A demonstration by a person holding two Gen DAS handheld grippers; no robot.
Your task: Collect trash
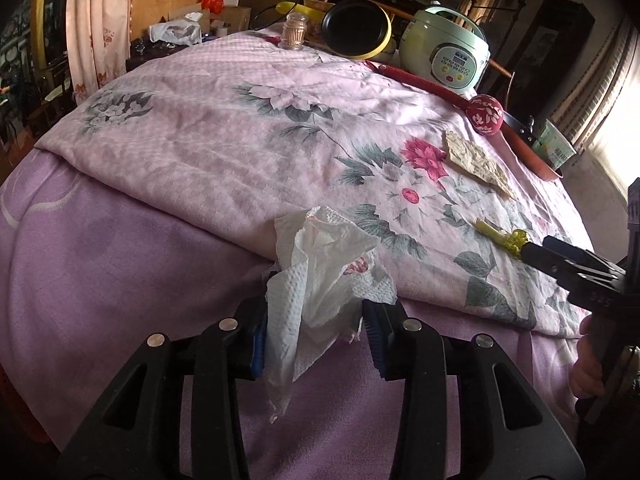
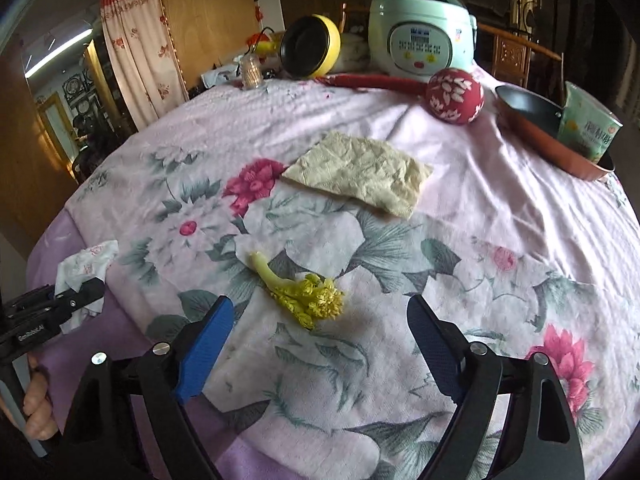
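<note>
Yellow-green vegetable scrap [image 2: 301, 294], light and crushable, lies just short of the beige napkin [image 2: 360, 172] between the spread right gripper [image 2: 320, 344] pads; pinch its firm stem gently.

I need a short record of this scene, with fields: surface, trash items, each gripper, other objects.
surface: floral cloth over a purple cover
trash: white paper towel; beige crumpled napkin; yellow vegetable stalk
left gripper: paper towel between its jaws, grip unclear
right gripper: open, stalk just ahead of it
others: rice cooker; red ball; pan holding a green cup
</note>
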